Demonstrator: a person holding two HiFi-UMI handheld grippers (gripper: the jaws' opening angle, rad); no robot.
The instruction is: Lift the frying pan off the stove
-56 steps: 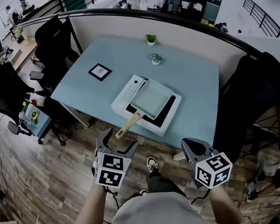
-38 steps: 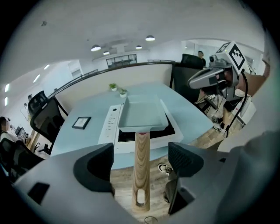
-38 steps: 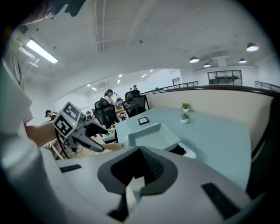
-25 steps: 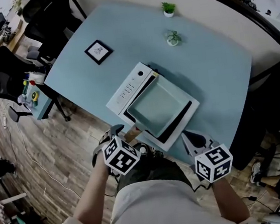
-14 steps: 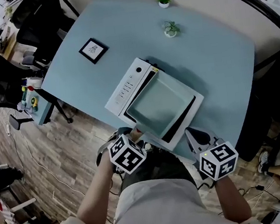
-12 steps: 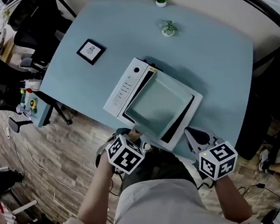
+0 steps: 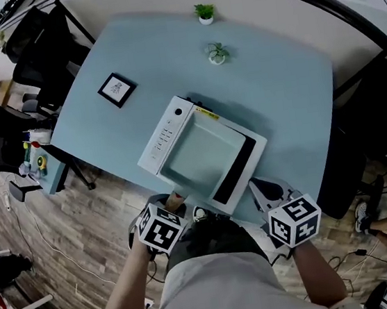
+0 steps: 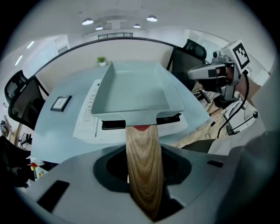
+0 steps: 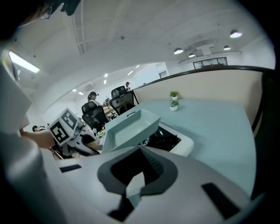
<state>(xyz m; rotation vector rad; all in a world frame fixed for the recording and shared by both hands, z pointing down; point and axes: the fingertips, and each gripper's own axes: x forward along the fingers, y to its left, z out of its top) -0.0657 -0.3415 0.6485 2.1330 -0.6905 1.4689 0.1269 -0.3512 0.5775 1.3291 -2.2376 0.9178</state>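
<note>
**Legible text, numbers, brands: none.**

Print you can see but cannot read:
- Stove (image 7: 166, 134): control strip just ahead of your left gripper (image 7: 169, 202), dots and small marks only.
- Yellow label (image 7: 207, 114): on the stove's far edge, too small to read.
- Framed picture (image 7: 116, 90): well ahead and left of that gripper, print blurred.
- Marker cubes: on your left gripper and right gripper (image 7: 262, 192), black-and-white square patterns (no letters or digits).

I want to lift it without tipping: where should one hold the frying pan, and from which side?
Grip the wooden handle, coming from the near edge of the table: it sticks out straight from the frying pan past the stove. The left gripper has just been closing around it.
</note>
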